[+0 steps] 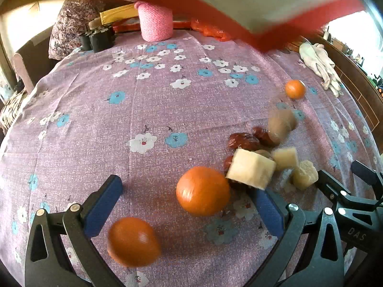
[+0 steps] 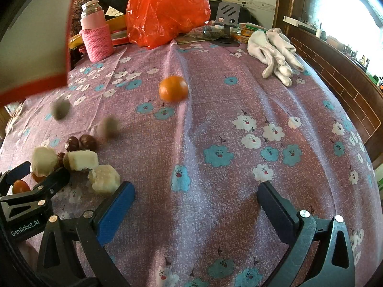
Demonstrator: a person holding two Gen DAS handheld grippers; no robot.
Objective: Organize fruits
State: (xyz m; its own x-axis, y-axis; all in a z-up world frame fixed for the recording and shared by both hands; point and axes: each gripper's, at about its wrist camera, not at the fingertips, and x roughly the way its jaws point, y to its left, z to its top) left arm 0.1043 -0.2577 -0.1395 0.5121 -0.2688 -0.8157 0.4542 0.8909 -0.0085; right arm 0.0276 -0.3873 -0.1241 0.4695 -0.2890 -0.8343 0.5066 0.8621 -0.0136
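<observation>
Left gripper [image 1: 189,205] spread wide, holding nothing, low over the floral tablecloth [image 1: 148,110]; right gripper [image 2: 196,205] likewise agape and empty. Between the left fingers, a large orange [image 1: 203,190], blurred, perhaps rolling; a second orange [image 1: 133,241] nearer the camera, also smeared. Just beyond the large orange, pale cubes [image 1: 250,172] touching dark red dates [image 1: 243,141]. Far beyond that heap, a small tangerine [image 2: 173,92] alone. Probably firm, smooth-skinned and round, prone to rolling: best pinched across the widest middle, gently. Cubes likely soft and crumbly.
</observation>
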